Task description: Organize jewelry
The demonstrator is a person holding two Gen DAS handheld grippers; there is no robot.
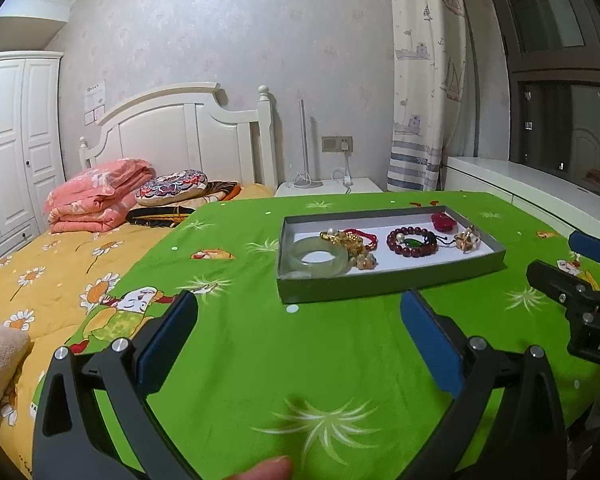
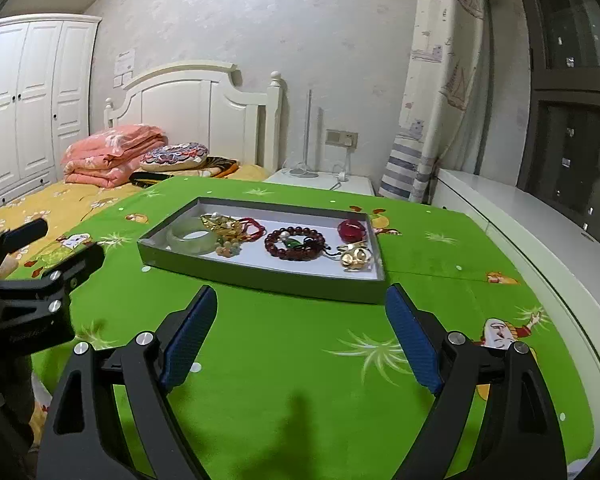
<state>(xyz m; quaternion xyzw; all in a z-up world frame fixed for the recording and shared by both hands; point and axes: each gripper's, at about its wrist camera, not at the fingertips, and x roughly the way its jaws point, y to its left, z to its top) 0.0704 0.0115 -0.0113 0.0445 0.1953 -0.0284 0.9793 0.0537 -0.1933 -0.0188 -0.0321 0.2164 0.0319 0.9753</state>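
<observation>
both pairs of tongs fill the lower part of their views, the left tongs and the right tongs, each spread wide and holding nothing, hovering over the green cloth on the desk. a fingertip shows at the bottom edge of the left view, presumably on the handle.

just beyond them, at mid-frame, sits a shallow grey tray. all the jewelry visible lies inside it: a pale green bangle at the left end, a tangle of gold and red pieces touching it, a dark red bead bracelet in the middle, a red piece at the far right corner and a gold piece near it.

with everything in the tray, this fits either a gathered finish or pieces waiting to be sorted out; the pictures don't settle which.
</observation>
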